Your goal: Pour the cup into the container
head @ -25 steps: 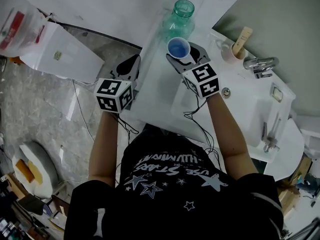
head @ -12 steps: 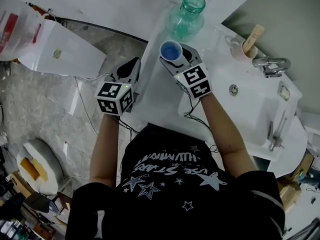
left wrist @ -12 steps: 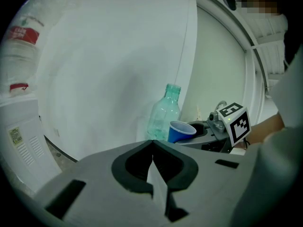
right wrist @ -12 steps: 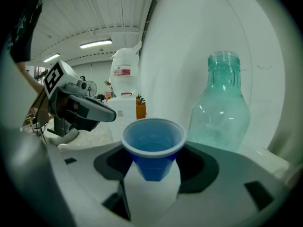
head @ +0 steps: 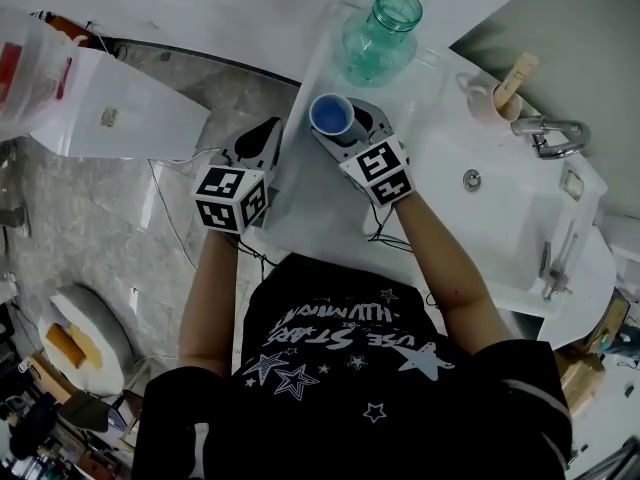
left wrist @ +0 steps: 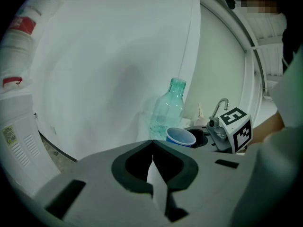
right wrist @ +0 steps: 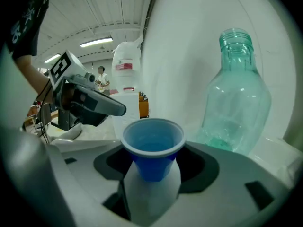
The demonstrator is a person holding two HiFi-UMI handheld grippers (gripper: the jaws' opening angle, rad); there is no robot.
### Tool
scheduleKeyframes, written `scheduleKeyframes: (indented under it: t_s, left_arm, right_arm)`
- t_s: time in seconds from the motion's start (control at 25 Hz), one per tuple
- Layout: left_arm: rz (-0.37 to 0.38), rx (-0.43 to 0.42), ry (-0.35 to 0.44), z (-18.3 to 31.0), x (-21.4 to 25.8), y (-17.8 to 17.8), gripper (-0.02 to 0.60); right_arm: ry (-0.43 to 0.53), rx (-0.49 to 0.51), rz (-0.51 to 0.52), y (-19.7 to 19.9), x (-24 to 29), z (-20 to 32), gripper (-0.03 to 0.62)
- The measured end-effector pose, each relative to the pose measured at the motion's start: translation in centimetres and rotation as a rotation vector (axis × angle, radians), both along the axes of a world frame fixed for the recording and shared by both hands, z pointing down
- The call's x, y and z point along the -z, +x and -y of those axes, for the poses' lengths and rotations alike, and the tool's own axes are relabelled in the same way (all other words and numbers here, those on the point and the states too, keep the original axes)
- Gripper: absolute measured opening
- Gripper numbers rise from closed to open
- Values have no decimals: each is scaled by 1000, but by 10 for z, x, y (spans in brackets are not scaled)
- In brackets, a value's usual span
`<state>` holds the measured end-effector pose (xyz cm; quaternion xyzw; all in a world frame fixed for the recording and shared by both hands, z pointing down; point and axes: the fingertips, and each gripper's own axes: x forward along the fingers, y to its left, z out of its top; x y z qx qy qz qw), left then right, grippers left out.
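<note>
Left gripper (left wrist: 152,150): jaws together, empty, well short of tall clear green-tinted bottle (left wrist: 168,110). Right gripper (right wrist: 152,179) clamped on small blue plastic cup (right wrist: 153,148); cup was upright, just short of bottle. Bottle stood uncapped on white counter (head: 320,183).

white sink counter (head: 320,198) with a chrome tap (head: 548,133), against a white wall (head: 230,8); grey mottled floor (head: 90,228).

Head view: high above the person (head: 370,368), looking steeply down at the white counter (head: 312,190). Left gripper view: low, level, looking along its jaws toward the wall (left wrist: 109,74). Right gripper view: low, very near the blue cup (right wrist: 153,148). All 3 share cup and green bottle (head: 380,40).
</note>
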<state>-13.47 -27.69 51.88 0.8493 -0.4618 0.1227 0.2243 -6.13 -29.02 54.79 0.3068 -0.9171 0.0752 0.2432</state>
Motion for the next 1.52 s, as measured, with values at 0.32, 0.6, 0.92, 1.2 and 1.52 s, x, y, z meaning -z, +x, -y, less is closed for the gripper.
scheduleKeyframes:
  t_s: [0.32, 0.6, 0.92, 1.2, 1.52]
  left_arm:
    - [-18, -1, -9, 1, -8, -6, 12]
    - [-32, -2, -3, 2, -13, -10, 12]
    - [-23, 16, 4, -3, -4, -12, 12]
    - [-17, 43, 33, -22, 14, -1, 12]
    - [-8, 30, 73, -58, 34, 38, 12]
  right_arm:
    - [-5, 13, -8, -7, -10, -4, 284]
    - [-9, -12, 22, -6, -13, -4, 307]
    - [-2, -16, 28, -1, -7, -10, 397]
    - [17, -55, 36, 34, 8, -32, 397]
    - [68, -143, 58, 96, 32, -68, 328]
